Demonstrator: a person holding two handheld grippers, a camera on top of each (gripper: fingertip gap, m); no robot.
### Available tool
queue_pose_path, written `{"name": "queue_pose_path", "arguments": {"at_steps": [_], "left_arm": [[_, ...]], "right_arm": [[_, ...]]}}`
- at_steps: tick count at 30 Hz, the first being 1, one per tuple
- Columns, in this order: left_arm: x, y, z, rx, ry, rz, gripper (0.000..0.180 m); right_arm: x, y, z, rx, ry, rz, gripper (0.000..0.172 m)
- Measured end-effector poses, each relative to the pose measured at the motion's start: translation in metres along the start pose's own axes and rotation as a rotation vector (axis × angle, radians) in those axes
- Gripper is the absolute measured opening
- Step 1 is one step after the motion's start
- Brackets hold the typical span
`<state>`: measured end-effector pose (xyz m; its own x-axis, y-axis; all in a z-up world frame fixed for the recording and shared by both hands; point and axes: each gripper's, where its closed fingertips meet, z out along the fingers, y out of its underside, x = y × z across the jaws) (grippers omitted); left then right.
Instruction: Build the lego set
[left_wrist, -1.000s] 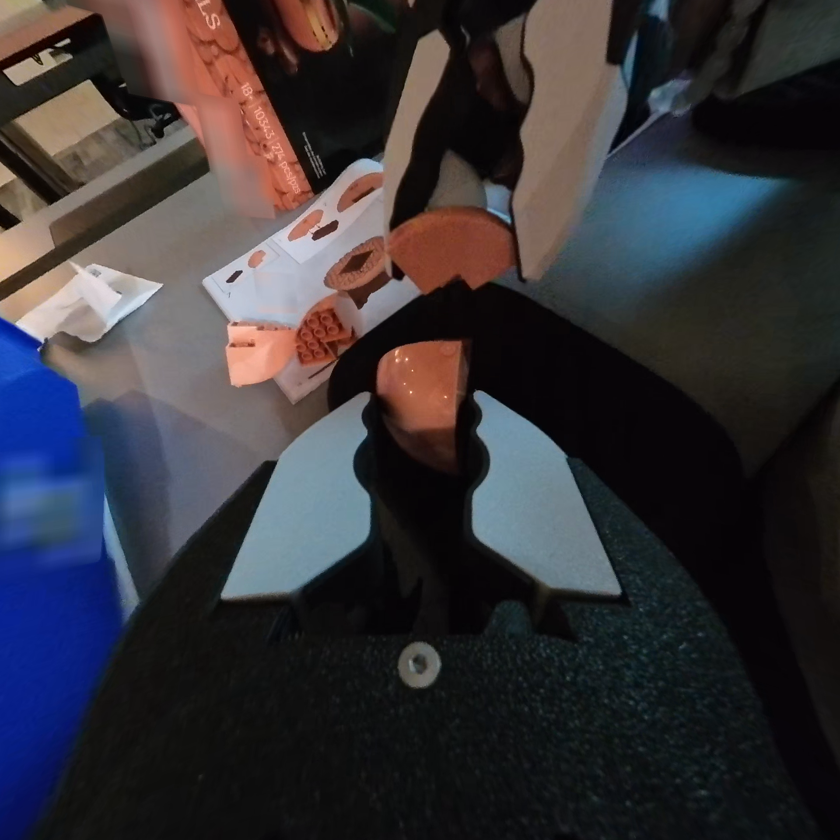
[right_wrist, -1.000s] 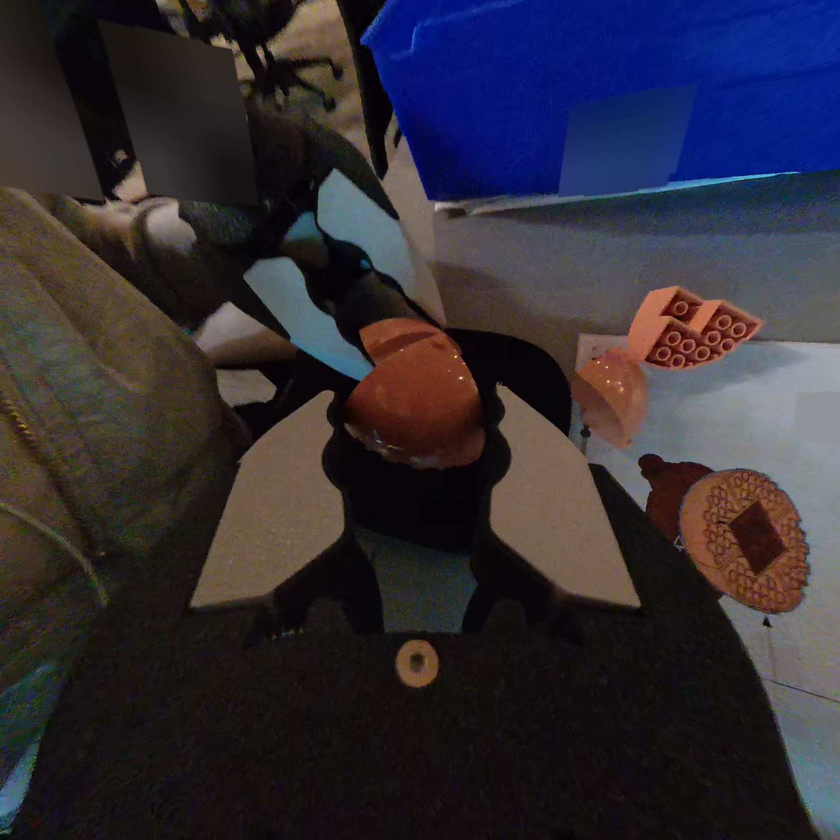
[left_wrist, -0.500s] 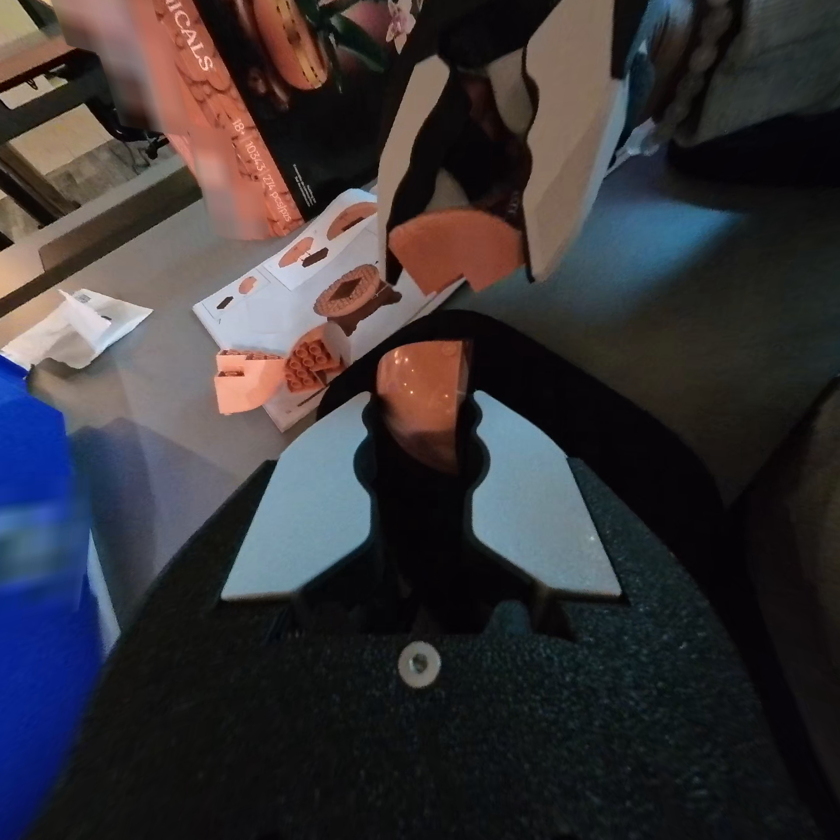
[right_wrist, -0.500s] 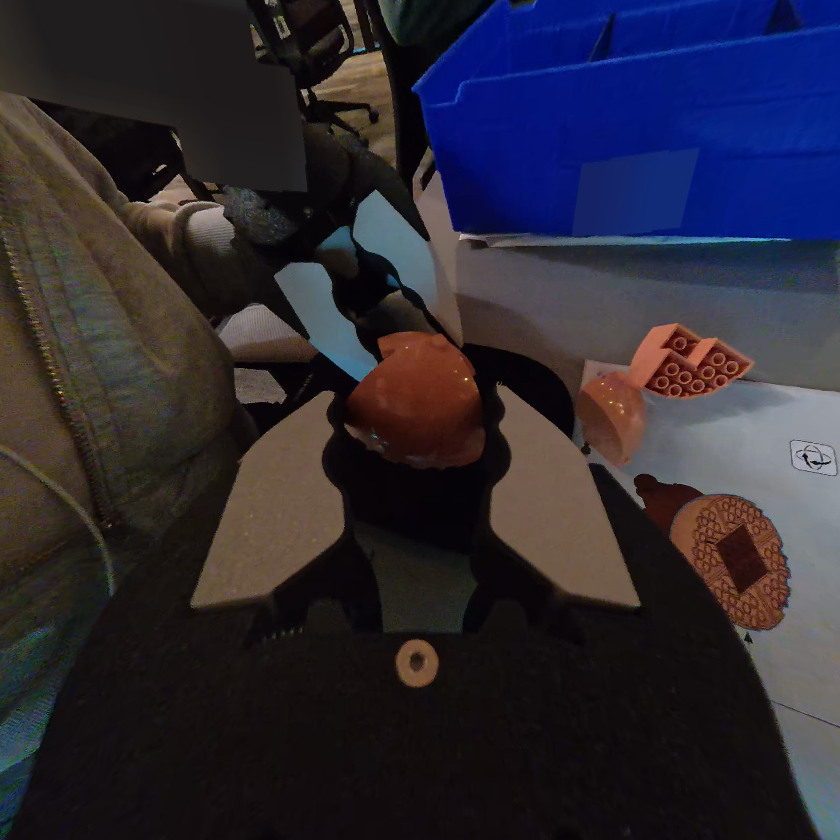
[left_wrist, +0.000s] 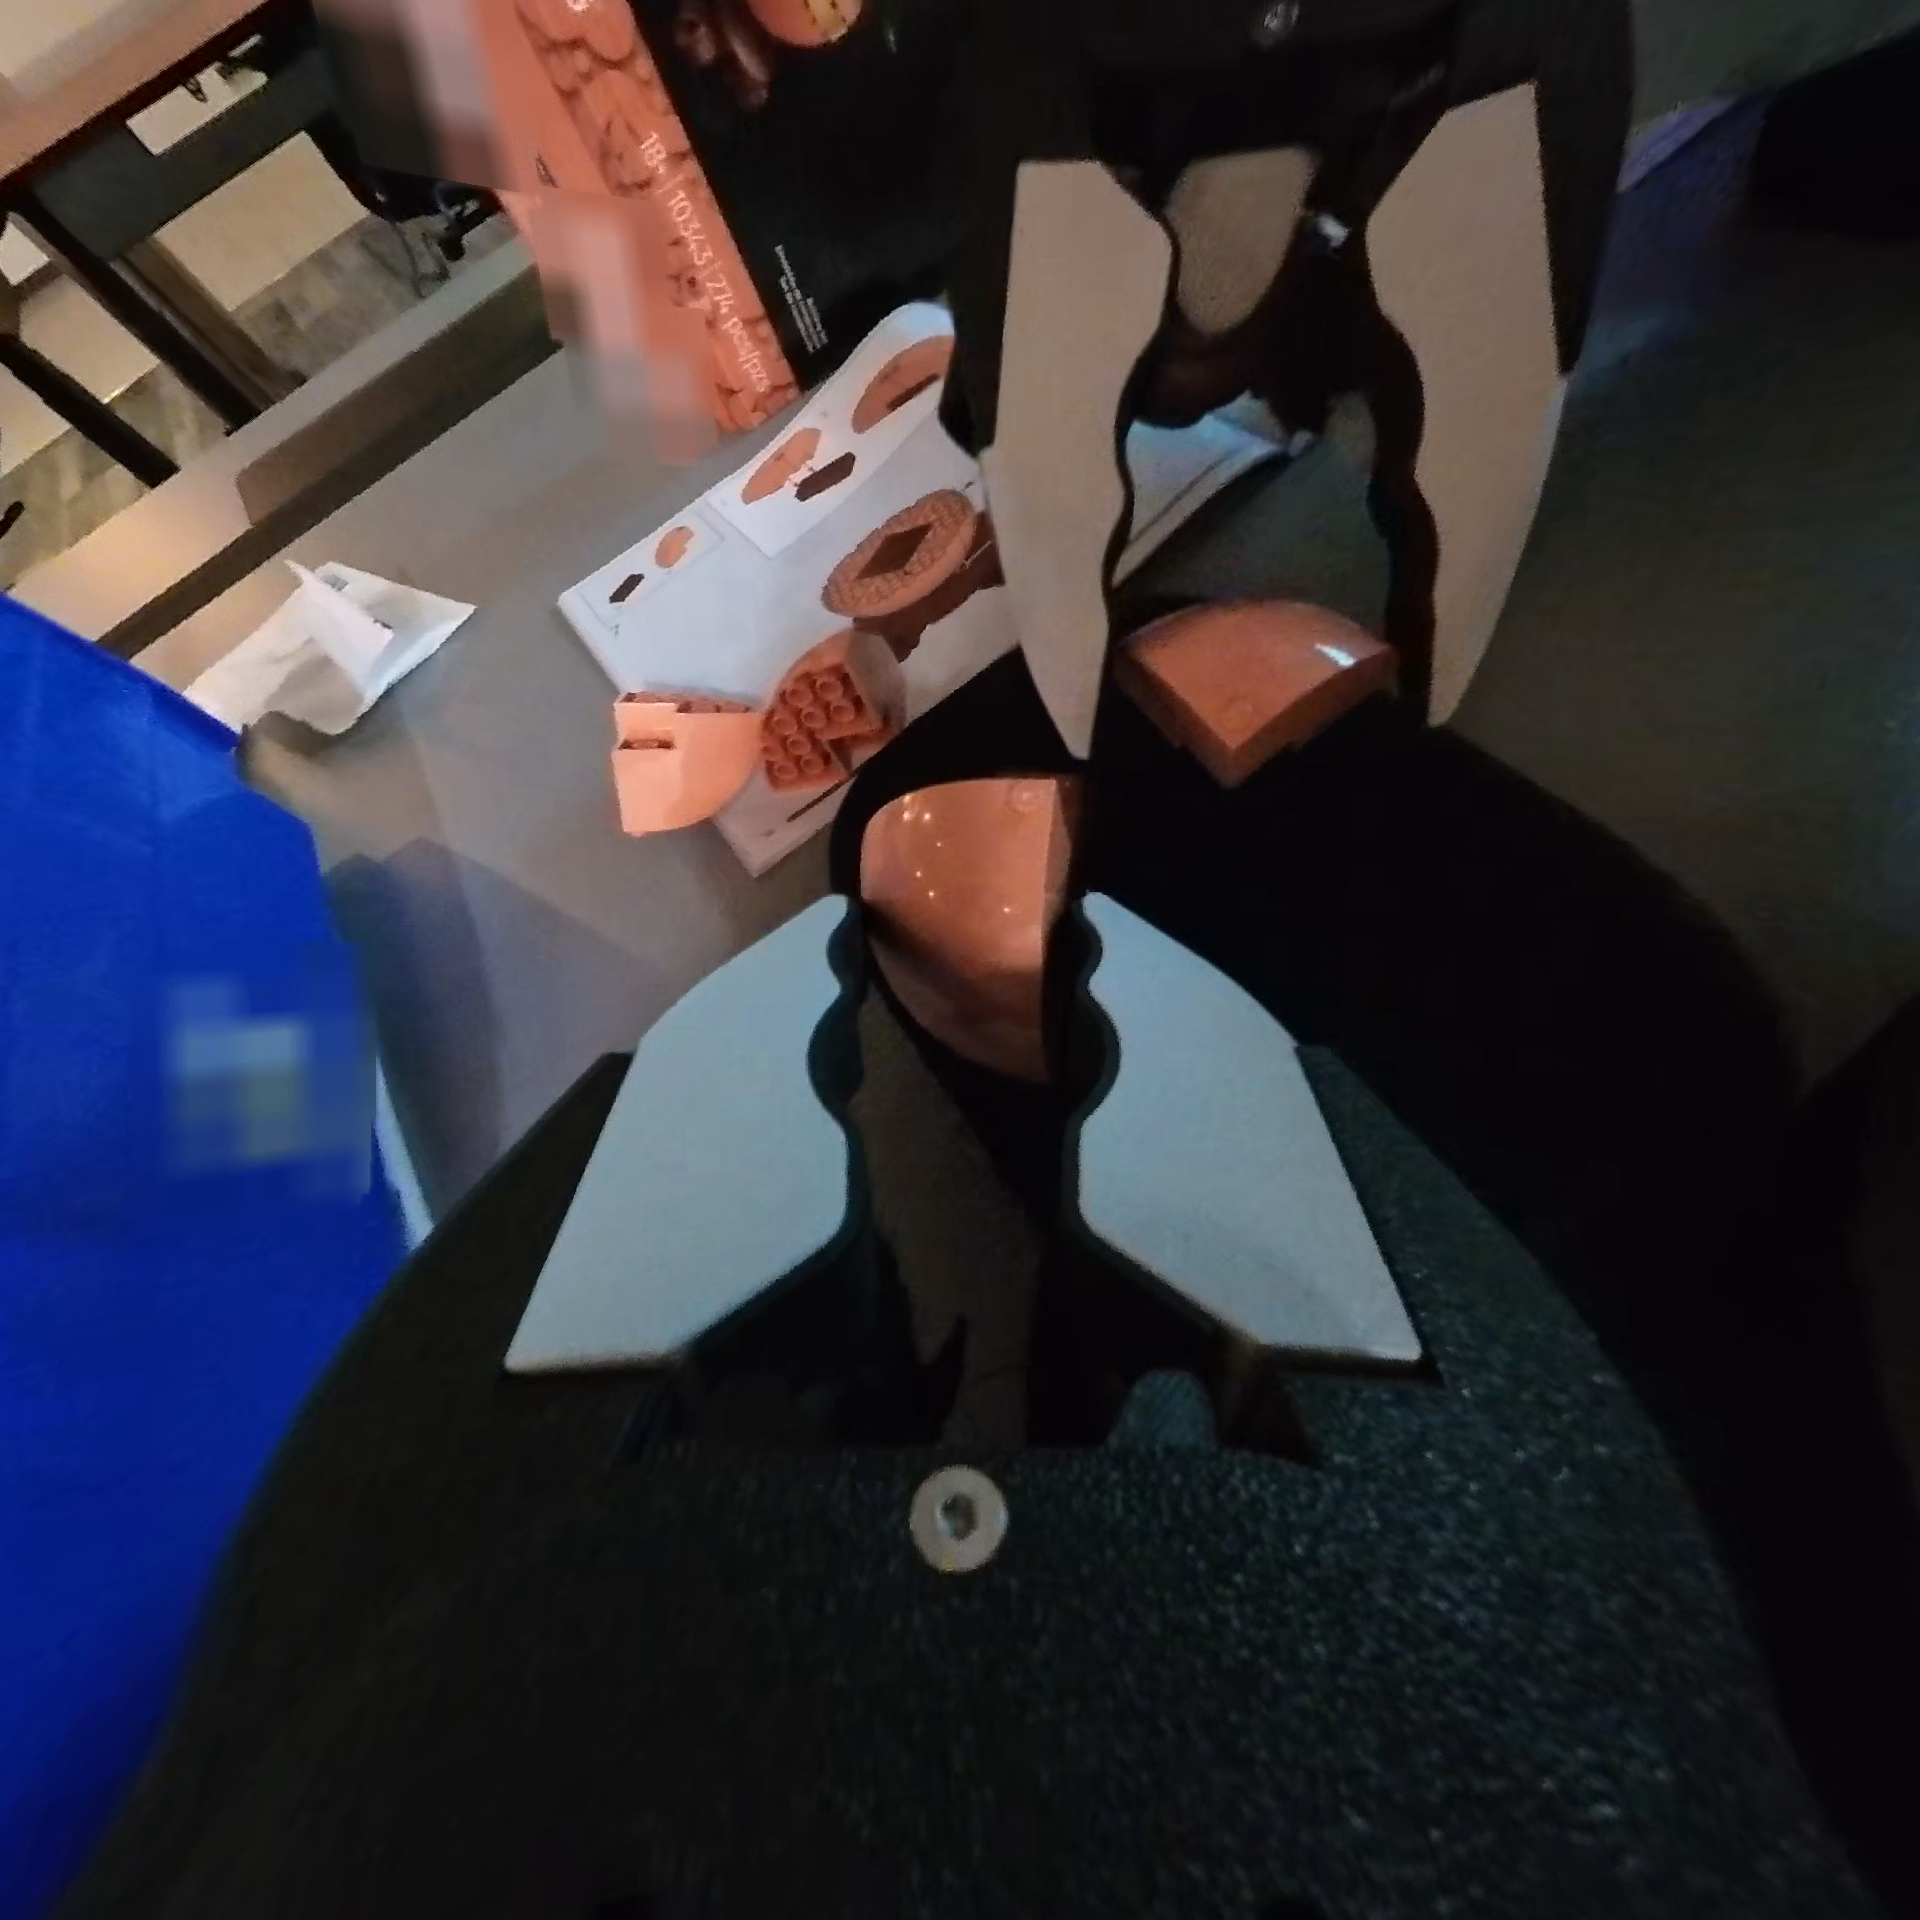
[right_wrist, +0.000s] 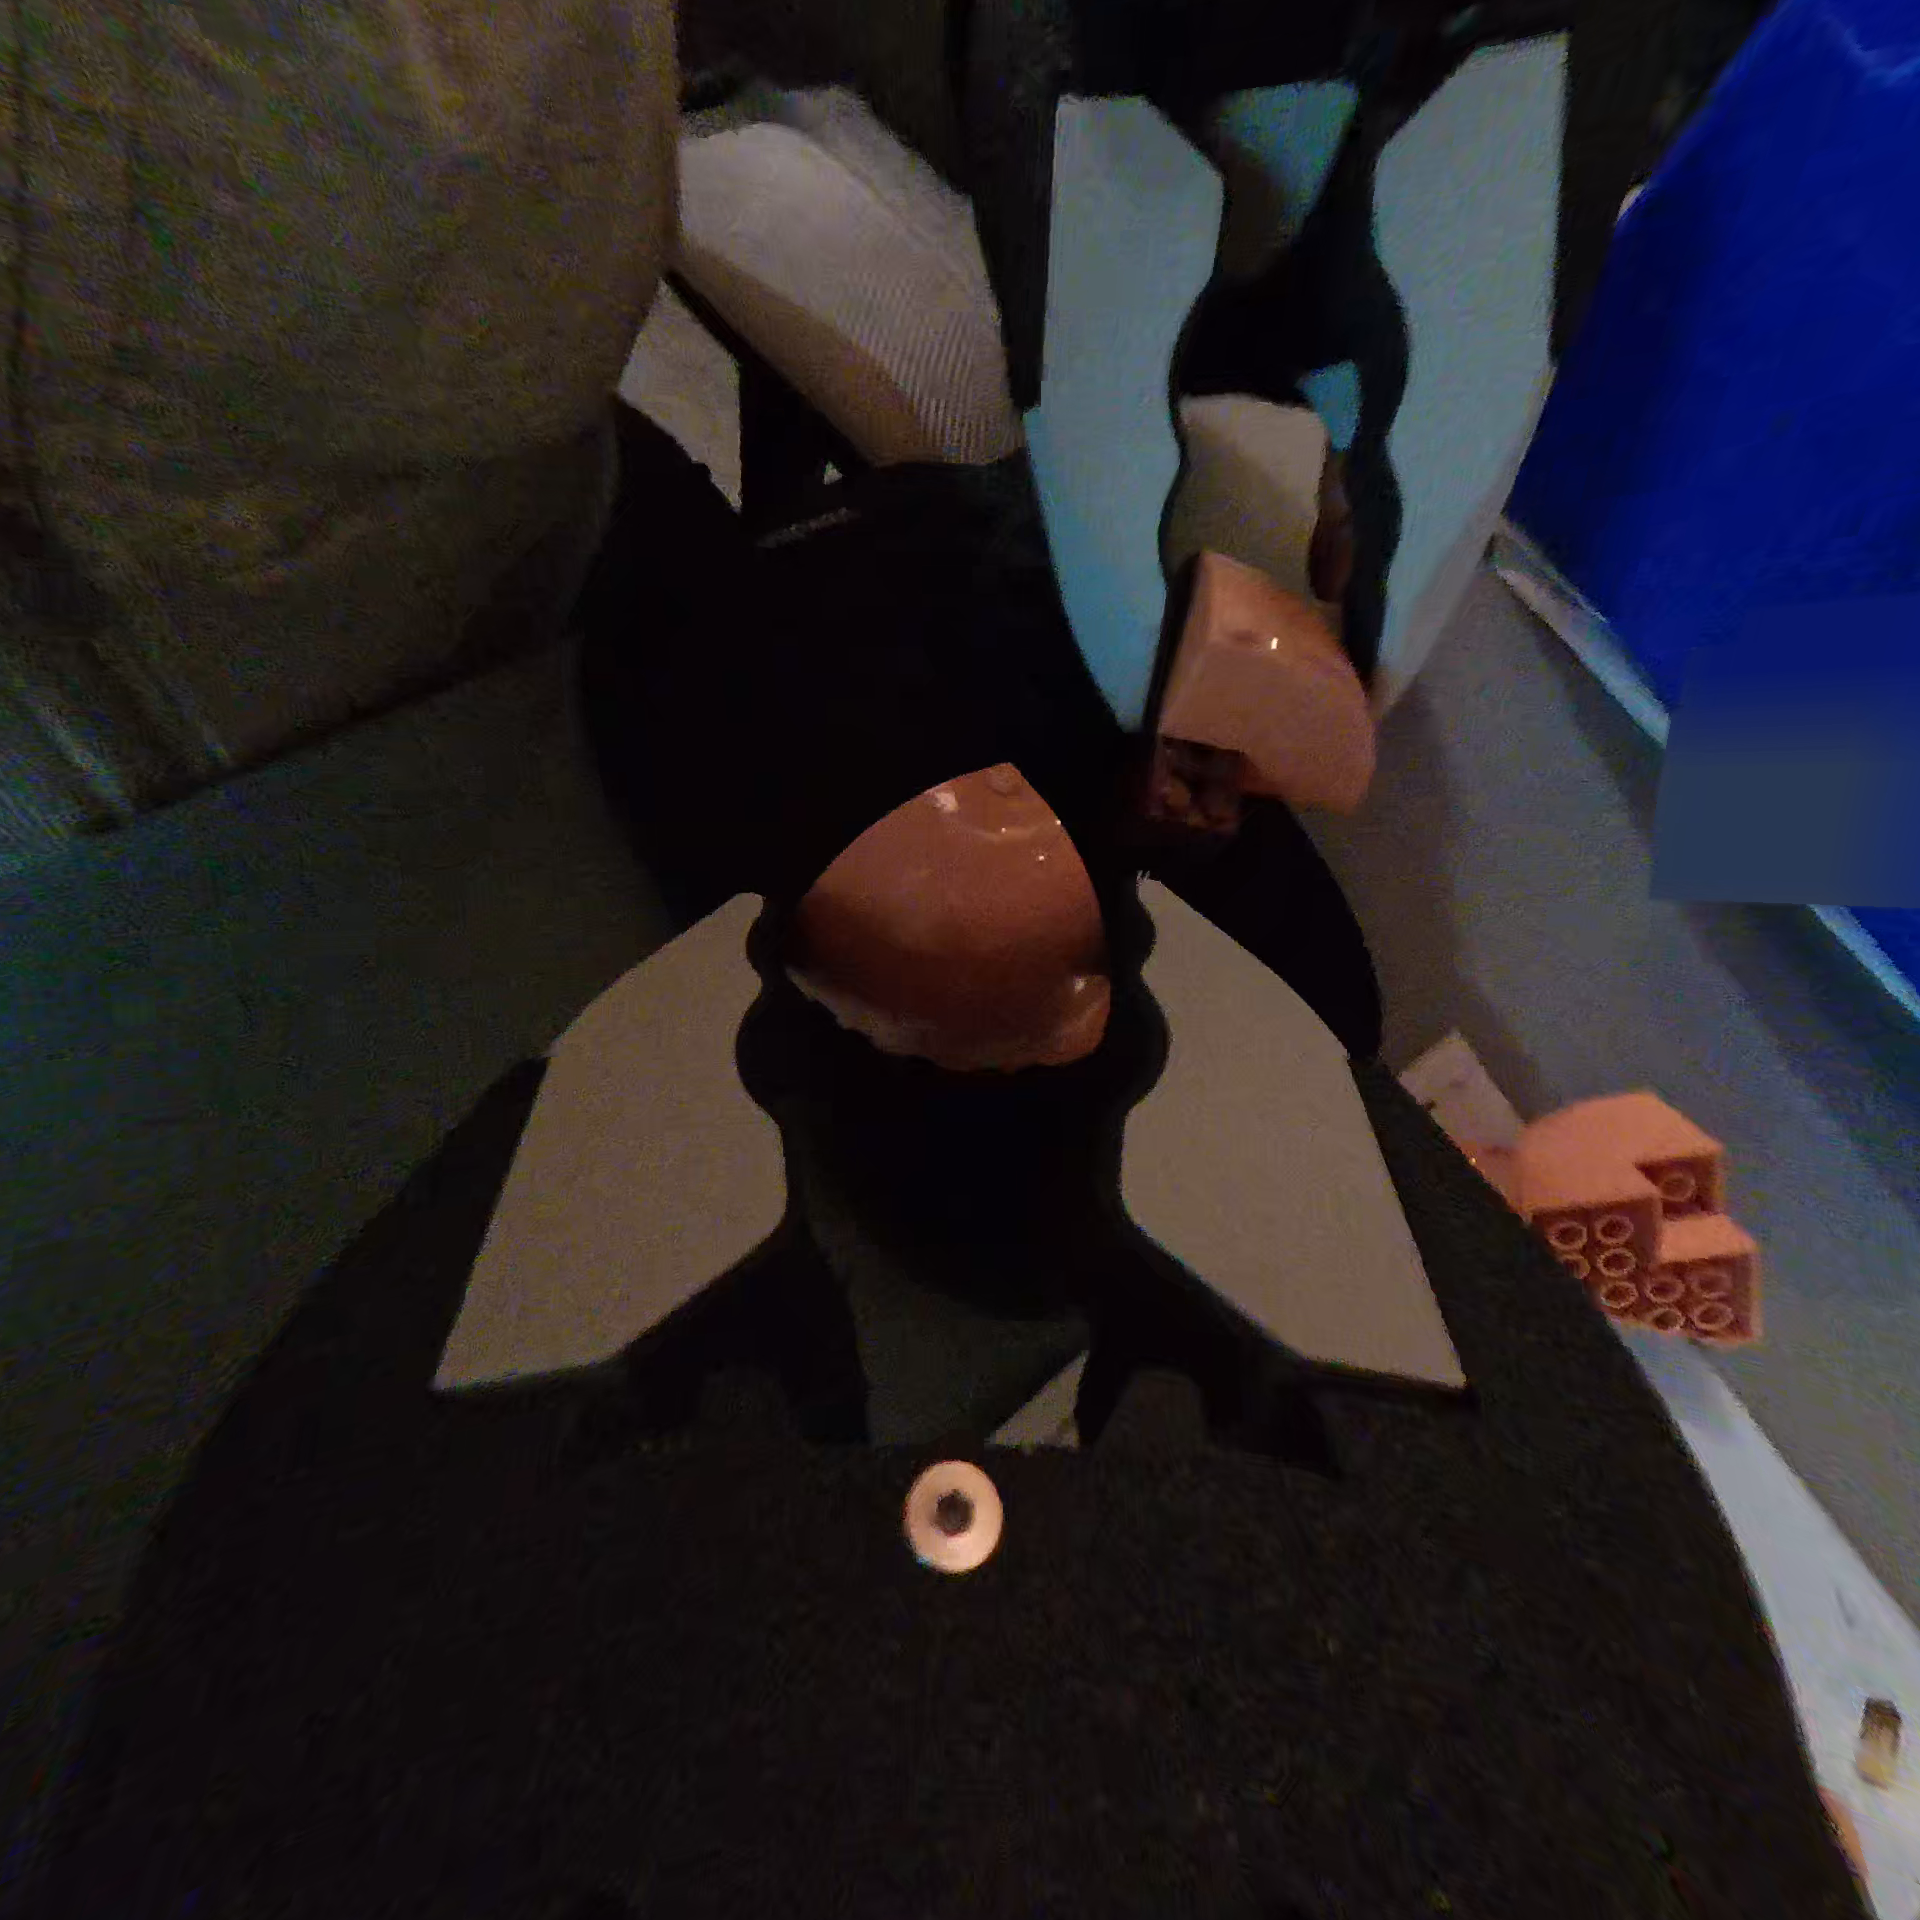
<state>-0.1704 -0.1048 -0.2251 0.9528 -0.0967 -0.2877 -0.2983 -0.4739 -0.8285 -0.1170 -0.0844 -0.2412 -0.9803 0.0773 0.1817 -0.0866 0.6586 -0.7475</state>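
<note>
Gripping one curved terracotta-coloured piece (left_wrist: 961, 914) each, your two claws face one another above the grey surface (left_wrist: 499, 831). Your left claw (left_wrist: 961, 935) is partly closed on its piece: the flat side lies against the right finger, the rounded shell against the left, and the piece sticks out past the fingertips. Your right claw (right_wrist: 945, 935) stands wider and clamps a domed piece of the same colour (right_wrist: 951, 935) between both pads, its glossy curve turned up.

In the left wrist view, the right claw (left_wrist: 1262, 696) hangs just beyond and above the left one, tips down, its piece (left_wrist: 1257, 691) showing a flat face and a rounded edge. The two held pieces are close but apart. In the right wrist view, the left claw (right_wrist: 1252, 717) comes down from the top with its piece (right_wrist: 1268, 696) just beyond and to the right of the domed one.

That makes two held pieces. On the surface you have two more loose ones: a pale curved shell (left_wrist: 681, 764) and a studded stepped brick (left_wrist: 816, 722), side by side at the corner of one open instruction booklet (left_wrist: 748, 582). Beyond it stands one printed box (left_wrist: 717, 156); to the left lie one crumpled white paper bag (left_wrist: 332, 644) and one blue bin (left_wrist: 156, 1039).
</note>
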Motion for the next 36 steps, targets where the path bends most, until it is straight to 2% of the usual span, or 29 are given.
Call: {"name": "queue_pose_path", "arguments": {"at_steps": [1, 2, 3, 4, 5, 7, 9, 10, 11, 12, 15, 18, 21, 23, 26, 28, 29, 30, 33, 36], "left_arm": [[-0.001, 0.001, -0.002, -0.006, -0.007, 0.002, 0.036], [-0.002, 0.003, -0.003, -0.012, -0.012, 0.005, 0.036], [-0.003, 0.004, -0.005, -0.016, -0.017, 0.006, 0.037], [-0.003, 0.005, -0.005, -0.017, -0.018, 0.006, 0.037], [-0.003, 0.006, -0.006, -0.015, -0.017, 0.003, 0.037], [-0.002, 0.007, -0.005, -0.012, -0.016, -0.005, 0.036], [-0.003, 0.008, -0.004, -0.01, -0.016, -0.013, 0.037], [-0.004, 0.009, -0.003, -0.008, -0.017, -0.021, 0.037], [-0.005, 0.01, -0.002, -0.006, -0.017, -0.029, 0.037], [-0.006, 0.01, -0.001, -0.004, -0.015, -0.038, 0.037], [-0.008, 0.012, -0.001, 0.007, -0.003, -0.054, 0.037], [-0.008, 0.01, -0.001, 0.025, 0.014, -0.049, 0.037], [-0.004, 0.008, -0.003, 0.051, 0.032, -0.045, 0.037], [-0.003, 0.008, -0.004, 0.054, 0.027, -0.032, 0.037], [0.001, 0.005, -0.006, 0.073, 0.043, -0.017, 0.037], [0.004, 0.002, -0.007, 0.089, 0.05, -0.008, 0.036], [0.004, 0.002, -0.006, 0.088, 0.05, -0.007, 0.037], [0.004, 0.001, -0.006, 0.083, 0.048, -0.005, 0.037], [0.005, 0.001, -0.005, 0.073, 0.04, 0.005, 0.036], [0.006, 0.001, -0.004, 0.069, 0.043, 0.001, 0.036]], "right_arm": [[0.003, 0.004, 0.001, -0.028, 0.001, 0.008, 0.065], [0.009, 0.005, -0.001, -0.038, 0.033, 0.03, 0.081], [0.013, 0.006, -0.004, -0.038, 0.064, 0.061, 0.089], [0.015, 0.005, -0.01, -0.027, 0.099, 0.104, 0.09], [0.018, 0.001, -0.017, -0.002, 0.148, 0.168, 0.09], [0.031, -0.003, -0.033, 0.009, 0.326, 0.374, 0.078], [0.032, -0.007, -0.04, -0.034, 0.48, 0.636, 0.076], [0.03, -0.007, -0.041, -0.073, 0.562, 0.762, 0.066], [0.023, -0.014, -0.037, -0.091, 0.583, 0.816, 0.071], [0.02, -0.016, -0.034, -0.133, 0.635, 0.838, 0.068], [0.015, -0.012, -0.026, -0.333, 0.759, 0.805, 0.062], [0.014, -0.015, -0.011, -0.439, 0.758, 0.742, 0.053], [0.013, 0.005, -0.012, -0.601, 0.778, 0.663, 0.035], [0.017, 0.001, -0.012, -0.513, 0.76, 0.571, 0.031], [0.012, -0.01, -0.017, -0.253, 0.653, 0.259, 0.004], [0.001, -0.001, -0.02, -0.106, 0.565, 0.144, 0.0], [0.0, 0.001, -0.025, -0.015, 0.545, 0.145, 0.002], [0.0, 0.008, -0.03, 0.006, 0.527, 0.182, 0.005], [0.004, 0.025, -0.042, -0.053, 0.505, 0.243, 0.012], [0.01, 0.01, -0.049, -0.028, 0.545, 0.313, 0.024]]}}
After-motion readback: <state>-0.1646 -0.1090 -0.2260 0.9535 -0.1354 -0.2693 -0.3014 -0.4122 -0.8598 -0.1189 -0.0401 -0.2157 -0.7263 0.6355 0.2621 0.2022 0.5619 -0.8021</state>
